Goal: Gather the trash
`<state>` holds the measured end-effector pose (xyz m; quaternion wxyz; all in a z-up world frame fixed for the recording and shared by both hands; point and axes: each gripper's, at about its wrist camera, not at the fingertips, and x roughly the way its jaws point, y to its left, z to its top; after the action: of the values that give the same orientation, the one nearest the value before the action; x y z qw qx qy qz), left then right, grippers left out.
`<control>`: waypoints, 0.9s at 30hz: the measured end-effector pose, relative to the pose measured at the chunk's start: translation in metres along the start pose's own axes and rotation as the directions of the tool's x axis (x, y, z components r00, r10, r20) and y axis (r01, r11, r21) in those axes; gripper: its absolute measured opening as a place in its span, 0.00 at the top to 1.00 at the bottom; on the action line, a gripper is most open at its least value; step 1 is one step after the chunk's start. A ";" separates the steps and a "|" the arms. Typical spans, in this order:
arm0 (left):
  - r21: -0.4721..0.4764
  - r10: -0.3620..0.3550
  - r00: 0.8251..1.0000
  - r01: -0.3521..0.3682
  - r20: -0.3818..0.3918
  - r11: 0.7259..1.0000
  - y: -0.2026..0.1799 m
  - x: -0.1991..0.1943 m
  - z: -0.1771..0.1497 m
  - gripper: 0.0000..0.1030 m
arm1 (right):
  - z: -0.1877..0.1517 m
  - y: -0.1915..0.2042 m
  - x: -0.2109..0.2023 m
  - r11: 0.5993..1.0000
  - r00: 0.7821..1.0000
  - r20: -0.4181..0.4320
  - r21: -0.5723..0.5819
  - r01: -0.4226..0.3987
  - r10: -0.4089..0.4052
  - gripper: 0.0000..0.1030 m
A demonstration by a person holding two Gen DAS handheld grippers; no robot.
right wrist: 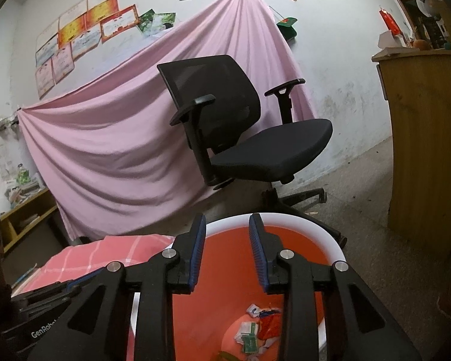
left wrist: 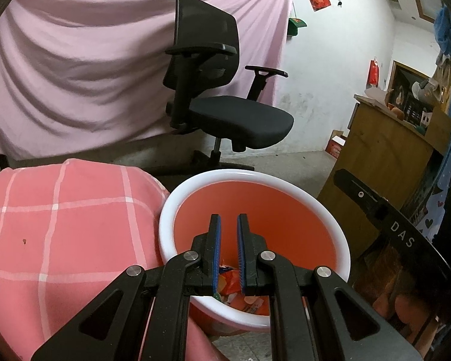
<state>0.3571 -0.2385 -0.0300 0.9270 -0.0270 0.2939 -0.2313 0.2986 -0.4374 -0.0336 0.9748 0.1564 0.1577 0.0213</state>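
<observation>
An orange trash bin with a white rim stands on the floor; it also shows in the right wrist view. Several wrappers and paper scraps lie at its bottom, also glimpsed in the left wrist view. My left gripper hovers over the bin's mouth, its jaws a narrow gap apart and empty. My right gripper is open and empty above the bin. The left gripper's body shows at the lower left of the right wrist view.
A pink checked cushion or bedding lies left of the bin. A black office chair stands behind it before a pink hanging sheet. A wooden cabinet is at the right, with bare concrete floor between.
</observation>
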 end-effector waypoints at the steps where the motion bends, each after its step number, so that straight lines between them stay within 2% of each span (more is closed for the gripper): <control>1: -0.004 0.003 1.000 -0.003 0.000 1.000 0.001 -0.001 -0.001 0.92 | 0.000 0.000 0.000 1.000 1.000 0.000 0.000 0.000 0.000 0.72; 8: -0.013 0.038 0.999 -0.038 0.003 0.999 0.005 -0.010 0.001 0.91 | 0.000 0.001 0.000 1.000 1.000 0.001 0.000 -0.001 0.001 0.72; 10: -0.016 0.048 0.999 -0.048 0.008 0.999 0.008 -0.016 0.001 0.85 | 0.000 0.003 -0.001 1.000 1.000 0.005 -0.004 -0.004 0.004 0.72; 12: -0.020 0.057 0.998 -0.057 0.018 0.998 0.012 -0.022 0.002 0.73 | 0.000 0.008 -0.002 1.000 1.000 0.008 -0.011 -0.006 0.006 0.71; 13: -0.023 0.064 0.998 -0.063 0.027 0.998 0.014 -0.027 0.002 0.71 | 0.000 0.010 -0.002 1.000 1.000 0.009 -0.015 -0.008 0.008 0.71; 15: -0.031 0.083 0.996 -0.081 0.046 0.996 0.020 -0.038 0.005 0.70 | -0.001 0.015 -0.003 1.000 1.000 0.015 -0.025 -0.014 0.015 0.59; 19: -0.040 0.118 0.991 -0.116 0.063 0.992 0.030 -0.055 0.010 0.69 | 0.000 0.029 -0.006 0.999 0.999 0.025 -0.045 -0.029 0.030 0.57; 23: -0.057 0.150 0.983 -0.145 0.103 0.988 0.044 -0.082 0.013 0.56 | 0.005 0.045 -0.013 0.998 0.998 0.045 -0.049 -0.046 0.048 0.53; 25: -0.064 0.164 0.979 -0.157 0.123 0.985 0.050 -0.093 0.013 0.54 | 0.006 0.054 -0.020 0.997 0.996 0.059 -0.055 -0.059 0.062 0.50; 27: -0.071 0.185 0.973 -0.177 0.139 0.982 0.057 -0.106 0.013 0.48 | 0.006 0.064 -0.025 0.996 0.995 0.069 -0.060 -0.071 0.075 0.40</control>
<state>0.3114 -0.1418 0.0268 0.9620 -0.0439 0.2335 -0.1345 0.2770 -0.3805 -0.0007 0.9825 0.1346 0.1162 0.0557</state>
